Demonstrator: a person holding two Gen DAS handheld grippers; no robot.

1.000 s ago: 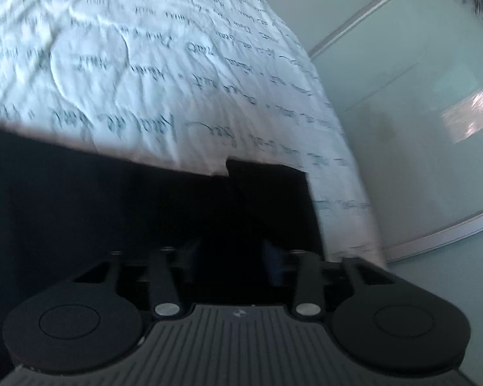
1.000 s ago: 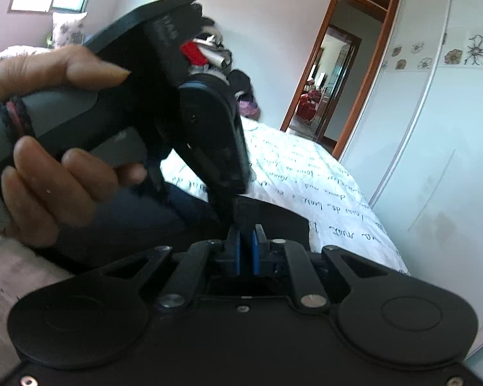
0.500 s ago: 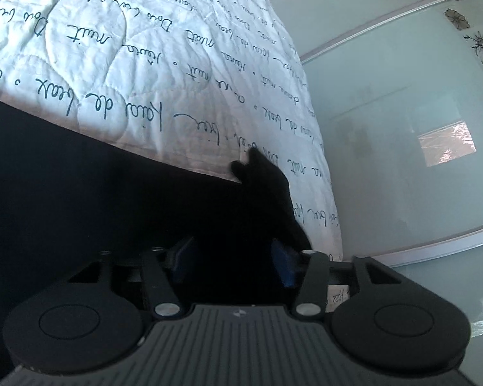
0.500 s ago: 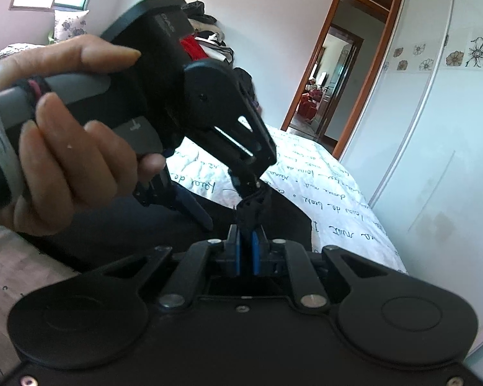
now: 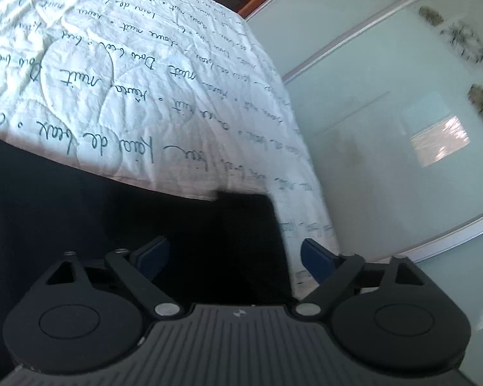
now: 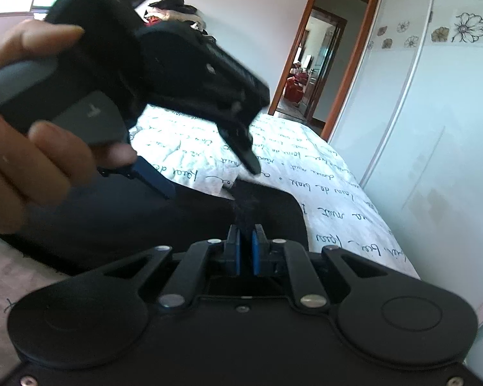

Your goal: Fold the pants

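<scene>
The right gripper point(image 6: 245, 251) pinches the dark pants point(image 6: 177, 215) by an edge, probably anchoring the fold. Beyond it the left gripper point(image 5: 233, 254) hovers spread wide. The pants lie on the bed point(image 5: 128, 80).

Left gripper point(image 6: 209, 164) motion-blurred in right wrist view; pants point(image 5: 64, 218) cut off by frame's left edge beside the bed point(image 5: 128, 74).
</scene>
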